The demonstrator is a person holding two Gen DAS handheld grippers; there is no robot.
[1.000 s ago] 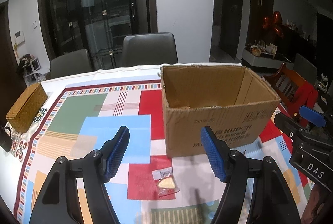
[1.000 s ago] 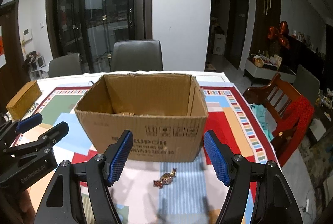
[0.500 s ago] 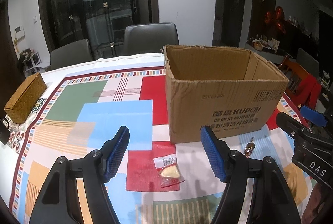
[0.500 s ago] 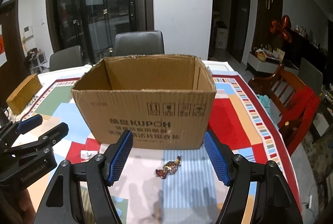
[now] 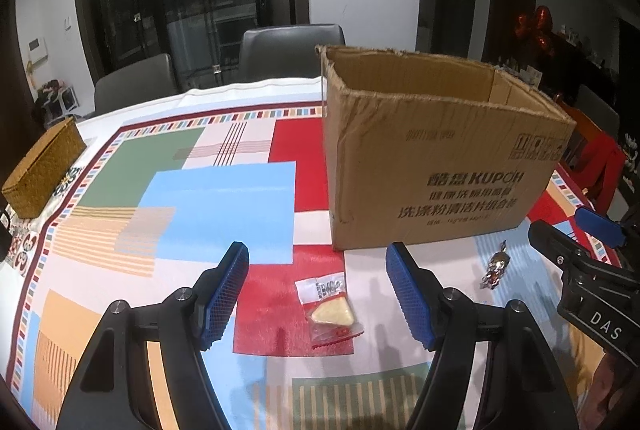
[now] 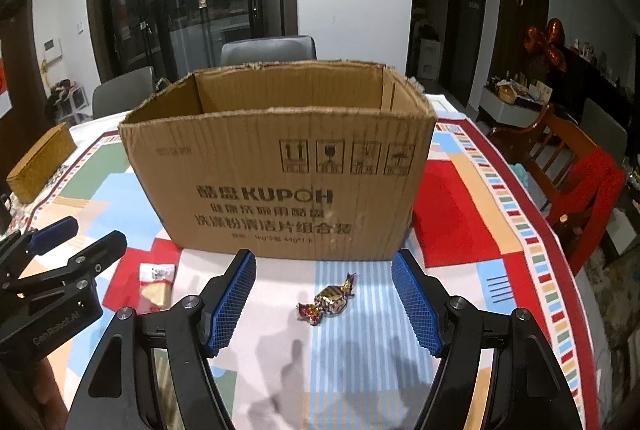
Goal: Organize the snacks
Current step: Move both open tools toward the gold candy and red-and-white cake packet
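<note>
While both my tongs point(image 5: 318, 296) point(image 6: 324, 300) gape empty, wafer point(image 5: 330, 304) and candy point(image 6: 326, 302) lie free before the box point(image 6: 280, 166).

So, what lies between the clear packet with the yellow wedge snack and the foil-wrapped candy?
Only bare tablecloth separates the clear packet from the foil-wrapped candy, in the left wrist view; the left gripper's finger crosses the gap.

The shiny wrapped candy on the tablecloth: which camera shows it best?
The right wrist view: the candy lies central between that gripper's open fingers, foil and twisted ends clear. The left wrist view shows it smaller, off to the right beside the cardboard box.
</note>
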